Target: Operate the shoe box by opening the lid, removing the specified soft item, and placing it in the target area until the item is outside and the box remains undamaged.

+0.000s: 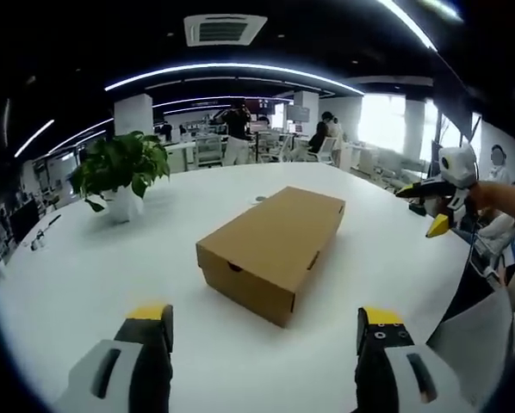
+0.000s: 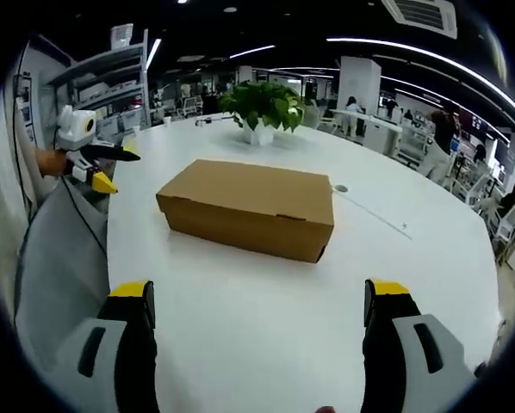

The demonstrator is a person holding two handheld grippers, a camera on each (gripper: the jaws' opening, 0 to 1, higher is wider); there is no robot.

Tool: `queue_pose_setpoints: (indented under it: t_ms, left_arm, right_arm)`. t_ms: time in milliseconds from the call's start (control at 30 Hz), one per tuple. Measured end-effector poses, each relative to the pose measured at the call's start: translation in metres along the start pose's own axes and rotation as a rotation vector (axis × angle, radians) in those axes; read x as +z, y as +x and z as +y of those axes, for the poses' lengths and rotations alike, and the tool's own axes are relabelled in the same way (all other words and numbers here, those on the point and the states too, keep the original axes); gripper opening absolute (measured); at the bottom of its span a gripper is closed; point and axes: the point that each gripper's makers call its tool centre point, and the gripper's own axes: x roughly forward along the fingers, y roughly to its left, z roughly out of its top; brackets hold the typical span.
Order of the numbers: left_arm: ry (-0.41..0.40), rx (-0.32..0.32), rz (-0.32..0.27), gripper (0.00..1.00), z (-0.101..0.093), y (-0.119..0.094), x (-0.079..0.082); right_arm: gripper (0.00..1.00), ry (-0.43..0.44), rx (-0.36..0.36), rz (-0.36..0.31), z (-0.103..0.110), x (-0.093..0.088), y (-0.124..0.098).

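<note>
A closed cardboard shoe box (image 1: 273, 249) sits near the middle of a large round white surface (image 1: 85, 284), its lid still down, lying at an angle to both cameras. In the right gripper view the same shoe box (image 2: 249, 218) shows one long side and a short end; small finger notches are cut into the lid's lower edge, likely the places to lift from. Whatever soft item it holds is hidden inside.

The left tongs (image 1: 262, 331) rise from the bottom of the left gripper view, spread wide and empty, held back from the box over the near edge of the surface. The right tongs (image 2: 257, 305) are likewise spread wide and empty in the right gripper view, short of the box. The two come at the box from different sides, probably so one can steady it while the other raises the lid.

Each view also catches the other tool off to the side, beyond the edge of the surface, held in a hand.

A potted plant (image 1: 121, 170) stands towards the far edge, well apart from the box, so it should not hinder the lid. An open office with people (image 1: 236, 129) lies beyond.

Nothing has been touched yet; opening the lid looks like the first step
</note>
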Motion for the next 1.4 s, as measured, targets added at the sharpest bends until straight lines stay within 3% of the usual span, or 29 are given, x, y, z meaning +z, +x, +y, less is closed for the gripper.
queue_pose_setpoints:
  t_ms: [200, 700, 800, 1067, 1400]
  left_arm:
    - [0.008, 0.022, 0.003, 0.83, -0.006, 0.01, -0.001]
    - [-0.031, 0.066, 0.02, 0.81, -0.018, 0.035, -0.011]
    - [-0.031, 0.071, 0.024, 0.8, -0.019, 0.04, -0.014]
    - [-0.042, 0.095, 0.035, 0.79, -0.02, 0.051, -0.017]
    - [-0.044, 0.118, 0.019, 0.75, -0.029, 0.07, -0.015]
  right_arm:
    - [0.96, -0.032, 0.023, 0.013, -0.013, -0.001, 0.011]
    - [0.96, -0.112, 0.078, 0.004, -0.041, 0.001, 0.046]
    - [0.88, -0.128, 0.102, 0.014, -0.044, -0.002, 0.053]
    - [0.87, -0.133, 0.136, 0.011, -0.054, -0.001, 0.068]
    - [0.77, -0.118, 0.172, -0.021, -0.064, 0.006, 0.086]
